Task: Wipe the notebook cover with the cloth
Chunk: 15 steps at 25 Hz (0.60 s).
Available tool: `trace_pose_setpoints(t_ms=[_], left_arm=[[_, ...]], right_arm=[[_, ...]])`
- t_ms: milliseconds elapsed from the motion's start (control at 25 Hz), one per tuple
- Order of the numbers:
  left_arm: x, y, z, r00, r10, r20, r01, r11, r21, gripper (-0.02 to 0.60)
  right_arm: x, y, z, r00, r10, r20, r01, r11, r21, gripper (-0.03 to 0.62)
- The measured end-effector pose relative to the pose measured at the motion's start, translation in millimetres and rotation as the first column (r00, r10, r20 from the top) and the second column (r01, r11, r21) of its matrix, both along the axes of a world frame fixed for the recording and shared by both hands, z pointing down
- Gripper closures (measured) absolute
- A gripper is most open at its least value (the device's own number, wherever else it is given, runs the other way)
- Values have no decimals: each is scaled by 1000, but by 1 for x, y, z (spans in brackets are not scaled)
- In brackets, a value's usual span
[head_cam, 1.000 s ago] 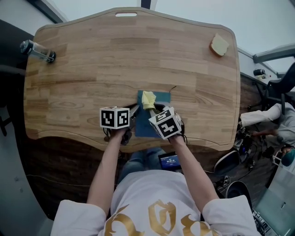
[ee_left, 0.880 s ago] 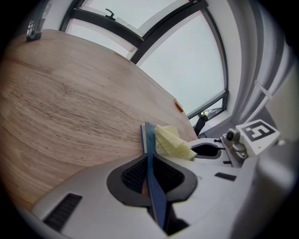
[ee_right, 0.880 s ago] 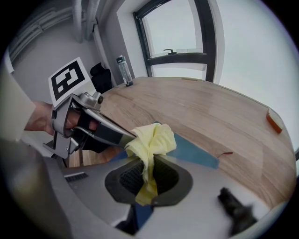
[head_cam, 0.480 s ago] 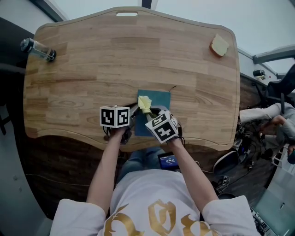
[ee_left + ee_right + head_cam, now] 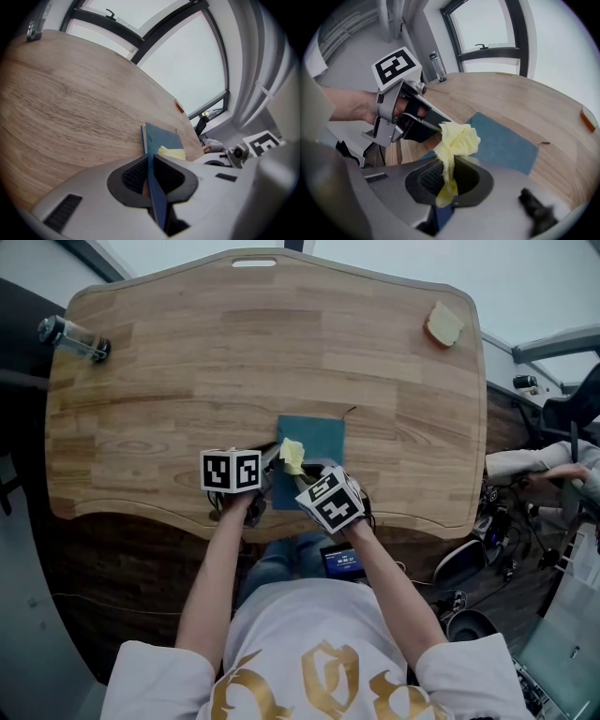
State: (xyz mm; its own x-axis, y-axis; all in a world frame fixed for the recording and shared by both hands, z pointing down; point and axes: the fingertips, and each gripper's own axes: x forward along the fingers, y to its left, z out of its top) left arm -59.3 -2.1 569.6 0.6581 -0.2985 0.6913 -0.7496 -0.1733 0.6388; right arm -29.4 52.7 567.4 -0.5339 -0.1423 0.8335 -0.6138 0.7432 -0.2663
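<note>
Head view: notebook (image 5: 319,437) at 6 o'clock on table (image 5: 187,362); left gripper view: left hand-held gripper (image 5: 151,183) clamped on its edge; right gripper view: right hand-held gripper (image 5: 449,176) pinching cloth (image 5: 457,138), whose thin tail may slip out under wiping drag.

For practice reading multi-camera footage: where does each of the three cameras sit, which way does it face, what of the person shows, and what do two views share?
Head view: on the head, looking steeply down at the wooden table; forearms, left gripper and right gripper show.
Left gripper view: on the left gripper, facing across the table towards windows; jaws clamp the blue notebook.
Right gripper view: on the right gripper, facing the left gripper; jaws clamp the yellow cloth.
Shared: both gripper views show notebook and cloth.
</note>
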Motion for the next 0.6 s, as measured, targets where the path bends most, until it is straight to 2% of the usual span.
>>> trace_pose_setpoints(t_ms=[600], left_arm=[[1,0,0,1000,0,1,0,1000,2,534]], right_arm=[[-1,35,-2,998,-69,-7,69,997,-37,553]])
